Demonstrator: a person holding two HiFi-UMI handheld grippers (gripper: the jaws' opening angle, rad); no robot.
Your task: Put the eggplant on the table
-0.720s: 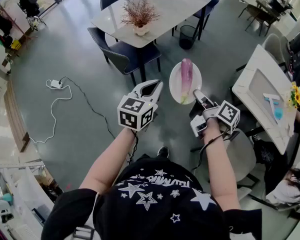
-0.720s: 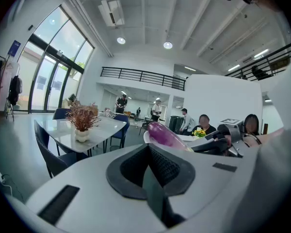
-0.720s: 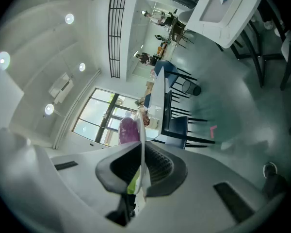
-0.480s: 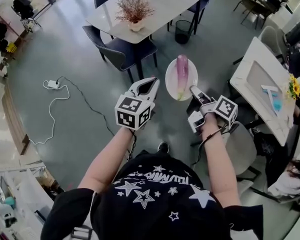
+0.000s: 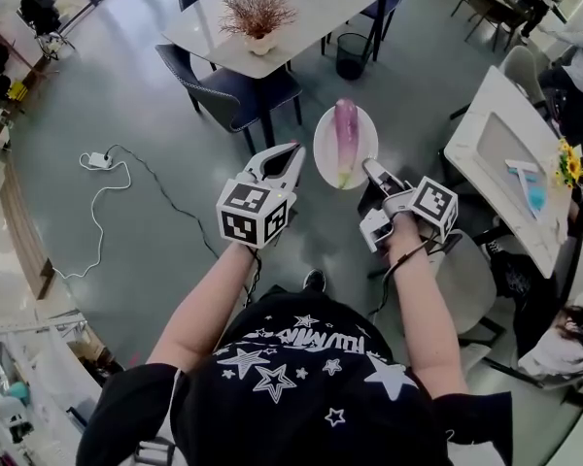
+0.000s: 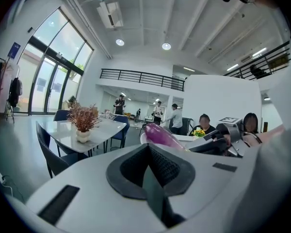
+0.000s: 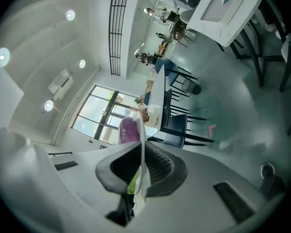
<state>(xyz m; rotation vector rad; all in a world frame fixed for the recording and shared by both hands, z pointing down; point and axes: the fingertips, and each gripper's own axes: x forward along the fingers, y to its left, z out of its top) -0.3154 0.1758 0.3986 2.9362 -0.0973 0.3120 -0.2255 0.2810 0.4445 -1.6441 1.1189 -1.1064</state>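
Observation:
A long purple eggplant (image 5: 345,136) with a green stem lies on a white plate (image 5: 324,155) held in the air above the floor. My right gripper (image 5: 370,170) is shut on the plate's near rim. In the right gripper view the plate (image 7: 142,140) runs edge-on between the jaws, with the eggplant (image 7: 128,129) beyond them. My left gripper (image 5: 290,152) hangs shut and empty just left of the plate. The left gripper view shows the eggplant (image 6: 162,136) past its closed jaws. The white table (image 5: 311,8) lies ahead.
On the table stands a vase of dried branches (image 5: 259,16). Dark blue chairs (image 5: 228,90) surround it, and a black bin (image 5: 353,58) sits beside it. A second white table (image 5: 496,178) with yellow flowers is at the right. A cable (image 5: 117,178) trails across the grey floor.
Both grippers and the plate with the eggplant have drifted slightly left and forward, closer to the white table. The grip on the plate is unchanged.

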